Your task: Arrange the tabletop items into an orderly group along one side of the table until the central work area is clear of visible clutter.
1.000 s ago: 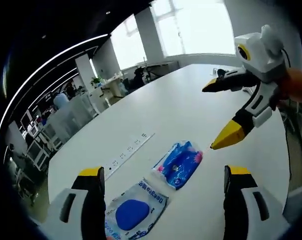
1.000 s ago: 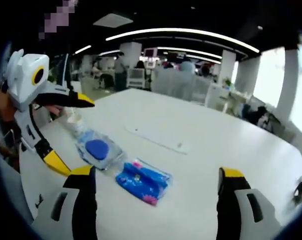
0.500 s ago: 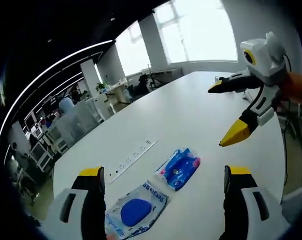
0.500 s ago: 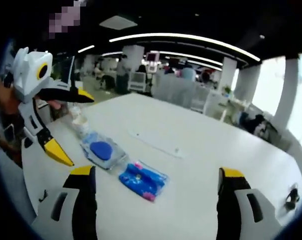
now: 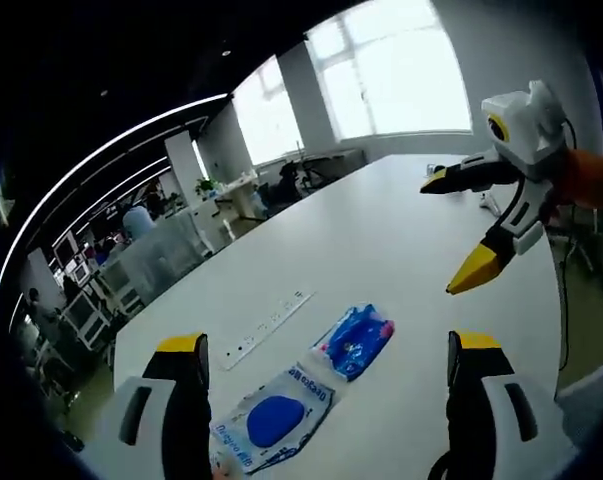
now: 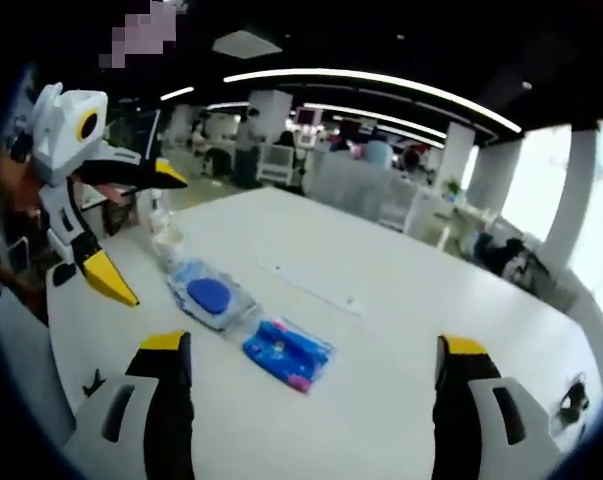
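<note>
Ahead of left hand-held gripper [image 5: 326, 400]: blue packet [image 5: 353, 341]

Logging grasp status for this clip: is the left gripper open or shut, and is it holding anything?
Open and empty. In the left gripper view the left gripper has its jaws wide apart above the table, nothing between them.

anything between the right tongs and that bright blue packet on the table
Nothing visible does. In the right gripper view the right tongs are open above the white table, and the blue packet lies flat ahead between them with bare tabletop before it. The clear pouch with the blue disc sits beside it, farther off.
</note>
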